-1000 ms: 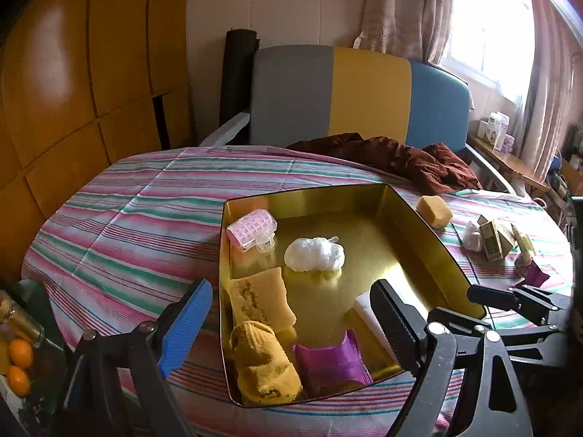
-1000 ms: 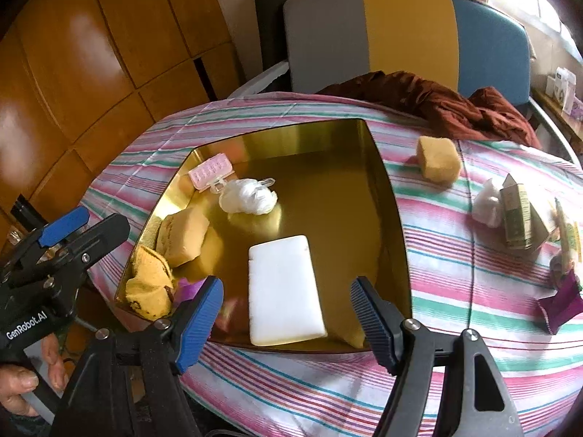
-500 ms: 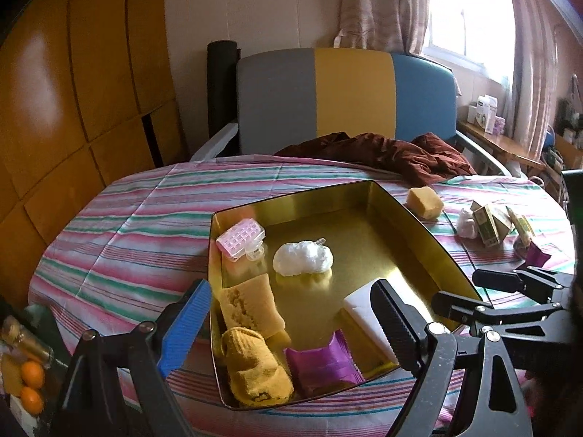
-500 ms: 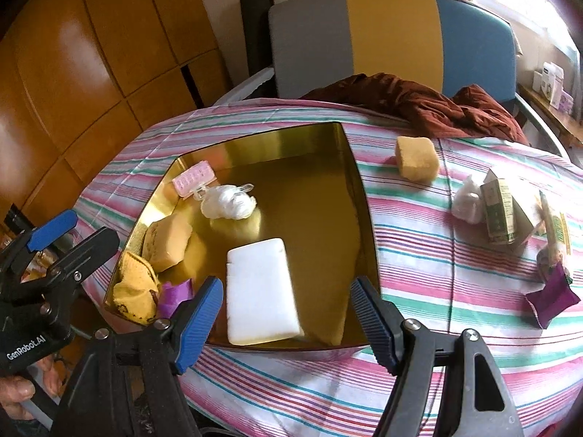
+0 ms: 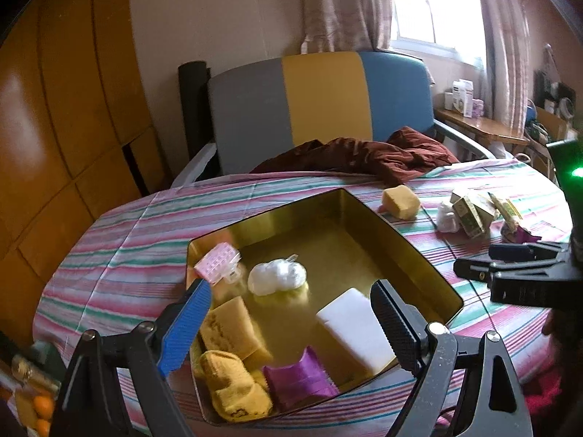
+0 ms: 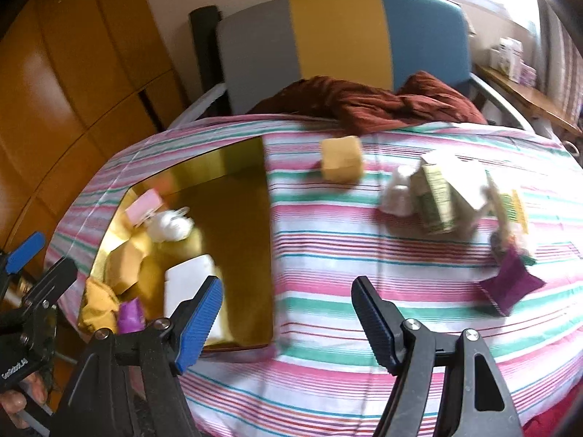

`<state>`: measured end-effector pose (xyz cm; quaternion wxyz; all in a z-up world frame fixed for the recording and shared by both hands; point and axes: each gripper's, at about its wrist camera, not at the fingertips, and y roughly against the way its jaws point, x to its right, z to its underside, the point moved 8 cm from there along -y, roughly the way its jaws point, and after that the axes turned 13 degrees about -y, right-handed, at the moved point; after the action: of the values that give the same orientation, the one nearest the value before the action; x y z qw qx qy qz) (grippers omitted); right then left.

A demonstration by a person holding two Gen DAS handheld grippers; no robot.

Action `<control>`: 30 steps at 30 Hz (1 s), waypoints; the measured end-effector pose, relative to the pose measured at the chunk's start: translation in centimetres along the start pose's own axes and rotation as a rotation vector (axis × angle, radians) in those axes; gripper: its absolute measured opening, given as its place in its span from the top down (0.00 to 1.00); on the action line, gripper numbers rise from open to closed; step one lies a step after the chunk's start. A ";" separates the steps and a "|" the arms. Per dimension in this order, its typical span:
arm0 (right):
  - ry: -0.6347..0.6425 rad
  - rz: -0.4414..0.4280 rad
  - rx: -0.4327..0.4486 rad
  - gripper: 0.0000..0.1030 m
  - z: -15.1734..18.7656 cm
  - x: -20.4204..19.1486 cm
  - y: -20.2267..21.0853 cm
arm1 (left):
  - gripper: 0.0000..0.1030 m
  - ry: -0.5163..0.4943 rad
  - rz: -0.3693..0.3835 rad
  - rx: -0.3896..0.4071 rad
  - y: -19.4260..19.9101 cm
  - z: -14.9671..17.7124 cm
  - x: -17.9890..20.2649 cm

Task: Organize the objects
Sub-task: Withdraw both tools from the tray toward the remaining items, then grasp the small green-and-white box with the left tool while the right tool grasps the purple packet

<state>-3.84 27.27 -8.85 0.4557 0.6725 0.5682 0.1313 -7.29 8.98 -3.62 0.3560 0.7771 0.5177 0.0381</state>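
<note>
**Loose items crowd the right; the tin is already half full**

The right gripper hangs with its fingers apart and nothing between them, low in the frame over bare striped tablecloth. The left gripper is likewise spread and empty above the gold tin, which sits centre-left on the table.

Still outside the tin are the yellow sponge block, upper centre, and a tight cluster at right: a white wad, green-printed cartons and a purple packet.

The cluster is the likely trouble: its pieces touch or overlap, so a grasp at one could drag or topple its neighbour. The right view is blurred, which makes exact edges hard to judge.

Inside the tin, the white block, purple pouch, yellow sponges, cotton ball and pink hair roller fill the near and left portions; only the far right floor looks open for a drop.
</note>
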 end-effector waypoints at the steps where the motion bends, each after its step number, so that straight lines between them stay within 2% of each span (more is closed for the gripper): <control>1: -0.006 0.007 0.005 0.28 -0.2 0.5 0.1 | 0.13 -0.008 0.003 0.003 0.0 -0.2 0.3; 18: -0.118 0.147 0.097 0.28 -4.9 9.7 3.2 | 0.12 -0.124 0.088 0.030 -1.0 -3.2 5.9; 26: -0.158 0.213 0.103 0.28 -6.1 14.2 3.8 | 0.12 -0.172 0.134 0.038 -1.7 -4.4 8.6; 30: -0.223 0.233 0.103 0.28 -6.9 17.4 3.7 | 0.12 -0.192 0.165 0.043 -2.1 -5.1 10.1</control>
<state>-0.66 46.03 -8.14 0.4625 0.7667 0.4382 0.0787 -6.47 20.42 -4.23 0.3829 0.8245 0.4161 -0.0187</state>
